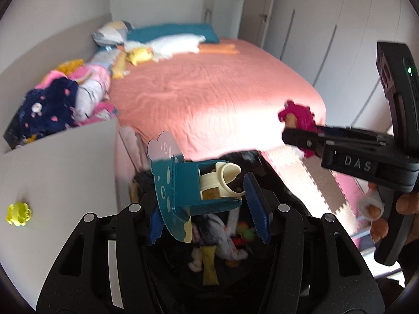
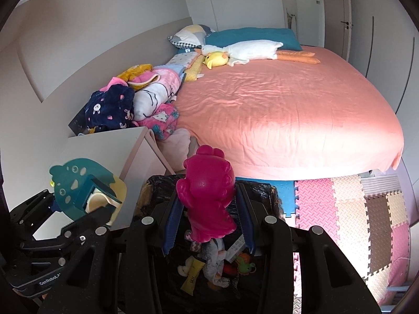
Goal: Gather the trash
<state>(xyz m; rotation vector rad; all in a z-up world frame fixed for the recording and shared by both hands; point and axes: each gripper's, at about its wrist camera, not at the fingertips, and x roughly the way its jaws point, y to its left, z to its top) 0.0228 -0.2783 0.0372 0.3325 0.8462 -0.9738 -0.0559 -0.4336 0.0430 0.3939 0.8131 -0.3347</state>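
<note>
The left gripper is holding a teal and cream plastic toy, the right gripper a stiff, light, slippery magenta plastic figure by its middle, both over the black-lined trash bin.

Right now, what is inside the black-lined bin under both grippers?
The black-lined bin already holds mixed litter: a yellow wrapper, white crumpled scraps, an orange-and-green piece. Deeper contents are hidden by the pink plastic toy and gripper fingers.
</note>
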